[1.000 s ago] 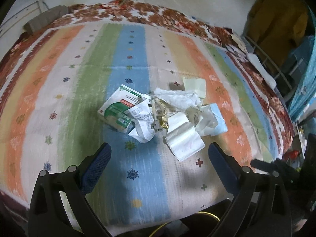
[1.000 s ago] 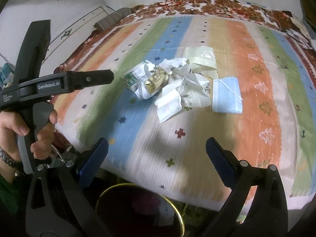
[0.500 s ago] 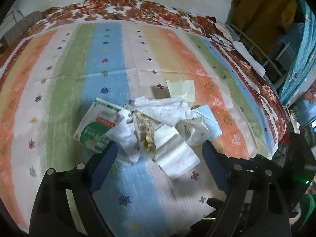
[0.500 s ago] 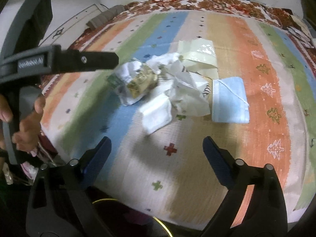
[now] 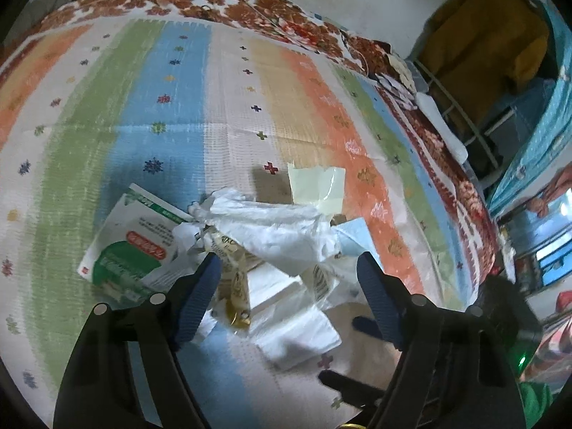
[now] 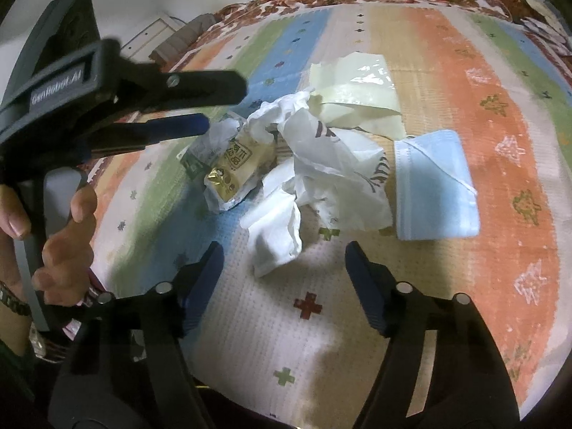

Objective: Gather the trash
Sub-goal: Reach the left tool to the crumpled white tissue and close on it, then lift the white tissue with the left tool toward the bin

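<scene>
A trash pile lies on a striped bedspread (image 5: 186, 100): a green and white box (image 5: 132, 246), a gold snack wrapper (image 5: 237, 286) (image 6: 232, 168), crumpled white plastic (image 5: 275, 228) (image 6: 339, 171), folded white tissue (image 5: 293, 318) (image 6: 275, 232), a pale yellow wrapper (image 5: 316, 187) (image 6: 357, 85) and a blue face mask (image 6: 432, 186). My left gripper (image 5: 287, 271) is open, low over the pile, its fingers astride the wrapper and tissue. My right gripper (image 6: 284, 257) is open just in front of the tissue. The left gripper shows in the right wrist view (image 6: 171, 103).
The bedspread (image 6: 464, 71) has a red floral border (image 5: 221, 3) at its far edge. A yellow garment (image 5: 482, 46) hangs over a metal rack (image 5: 461, 114) at the right. A hand (image 6: 60, 228) holds the left gripper's handle.
Both grippers have moved forward and down toward the pile. The left gripper now has its fingers astride the wrapper and tissue. The trash has not moved.
</scene>
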A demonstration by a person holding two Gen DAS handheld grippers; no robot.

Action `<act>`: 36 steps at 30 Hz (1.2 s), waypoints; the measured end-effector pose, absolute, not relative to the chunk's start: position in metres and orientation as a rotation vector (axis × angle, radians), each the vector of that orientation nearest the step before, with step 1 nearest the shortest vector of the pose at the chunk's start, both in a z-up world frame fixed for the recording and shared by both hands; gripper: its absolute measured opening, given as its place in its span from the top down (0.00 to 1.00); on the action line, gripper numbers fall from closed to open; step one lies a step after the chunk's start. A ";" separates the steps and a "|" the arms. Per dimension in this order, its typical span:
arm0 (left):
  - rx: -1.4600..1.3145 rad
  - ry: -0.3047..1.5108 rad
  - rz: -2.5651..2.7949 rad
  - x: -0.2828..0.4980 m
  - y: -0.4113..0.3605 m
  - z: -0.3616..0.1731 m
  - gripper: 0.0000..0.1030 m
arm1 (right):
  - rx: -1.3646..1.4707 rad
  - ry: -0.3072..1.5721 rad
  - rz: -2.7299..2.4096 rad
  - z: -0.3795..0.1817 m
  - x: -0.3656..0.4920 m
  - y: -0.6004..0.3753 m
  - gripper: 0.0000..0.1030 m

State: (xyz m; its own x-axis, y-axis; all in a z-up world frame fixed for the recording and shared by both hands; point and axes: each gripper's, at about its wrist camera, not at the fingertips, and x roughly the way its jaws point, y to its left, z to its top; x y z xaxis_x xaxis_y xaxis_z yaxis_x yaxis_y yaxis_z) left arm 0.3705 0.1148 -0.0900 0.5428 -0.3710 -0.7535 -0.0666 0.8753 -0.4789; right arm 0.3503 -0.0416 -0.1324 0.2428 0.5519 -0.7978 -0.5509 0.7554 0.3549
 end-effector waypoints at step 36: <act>-0.662 0.968 -0.098 0.369 0.135 -0.086 0.98 | -0.115 1.080 0.756 -0.118 0.346 -0.021 0.97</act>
State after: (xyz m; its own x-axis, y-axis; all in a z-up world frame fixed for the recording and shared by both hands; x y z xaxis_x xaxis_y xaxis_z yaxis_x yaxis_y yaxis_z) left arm 0.3686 0.1349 -0.0865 0.5784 -0.3623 -0.7309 -0.2079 0.8009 -0.5615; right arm 0.3456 -0.0207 -0.1177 0.2507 0.5001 -0.8289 -0.6072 0.7481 0.2677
